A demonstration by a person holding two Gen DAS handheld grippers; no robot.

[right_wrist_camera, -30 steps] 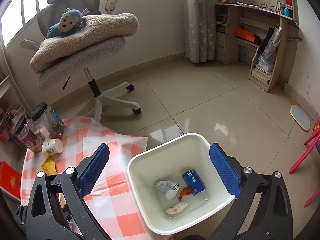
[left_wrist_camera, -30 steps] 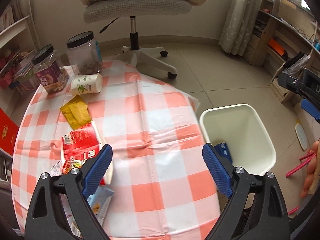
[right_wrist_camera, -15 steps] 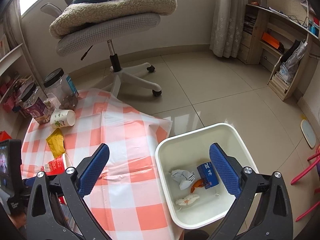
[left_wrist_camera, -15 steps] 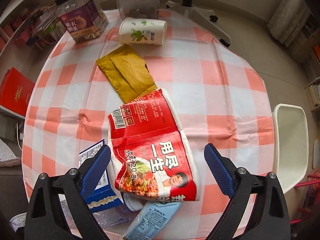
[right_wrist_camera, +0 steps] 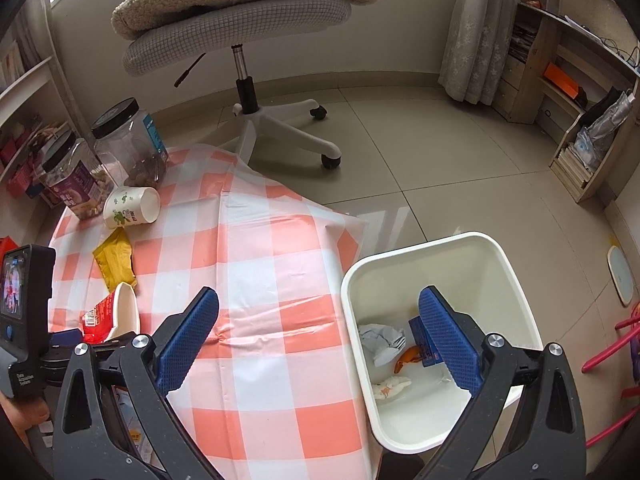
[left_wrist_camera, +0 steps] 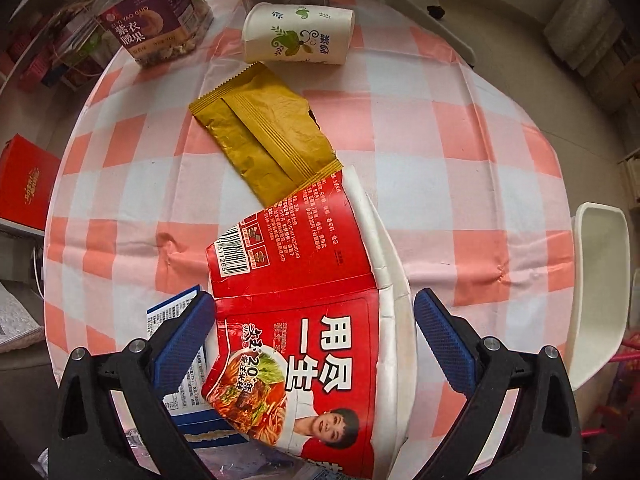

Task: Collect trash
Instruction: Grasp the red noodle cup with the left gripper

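Your left tongs gape wide, empty, straddling the flattened red noodle carton on the checked tabletop. Your right tongs are spread wide, empty, the white plastic bin at their 3 o'clock.

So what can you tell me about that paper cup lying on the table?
The paper cup is white with green leaf and swirl prints. It lies tipped on its side on the checked tablecloth, open mouth showing in the right wrist view. It looks empty there and keeps its shape. Two clear jars stand just behind it; a yellow packet lies in front, apart from it. Neither gripper touches it.
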